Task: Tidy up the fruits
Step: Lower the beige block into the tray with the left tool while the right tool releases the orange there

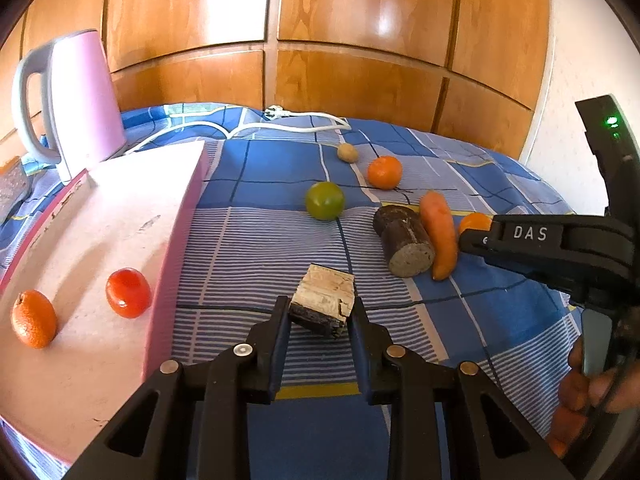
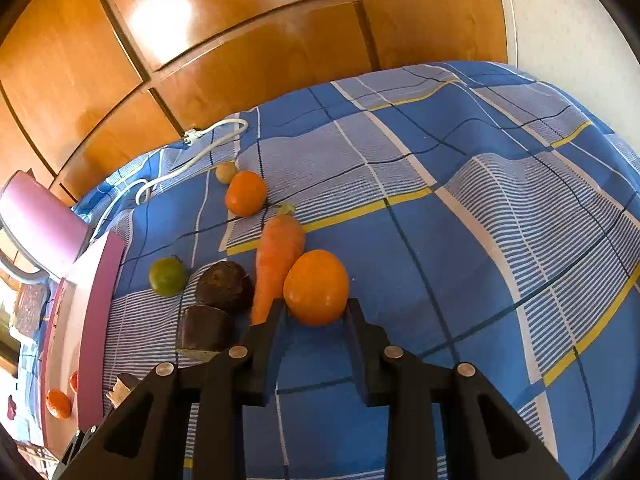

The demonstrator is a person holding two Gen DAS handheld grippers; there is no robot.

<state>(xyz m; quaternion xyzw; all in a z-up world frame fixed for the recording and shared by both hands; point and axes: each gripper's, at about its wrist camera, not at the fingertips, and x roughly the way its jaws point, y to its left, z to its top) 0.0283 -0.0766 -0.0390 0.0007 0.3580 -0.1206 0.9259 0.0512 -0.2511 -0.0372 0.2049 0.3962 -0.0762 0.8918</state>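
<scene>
Right tongs spread around the orange beside a carrot; left tongs spread around a wood block

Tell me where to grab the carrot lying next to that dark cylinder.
Grip the carrot across its thick upper half from above, jaws spanning its width. It lies flat, with the dark cylinder close along one side and an orange against the other, so side approaches look blocked; its tapered tip might slip.
</scene>
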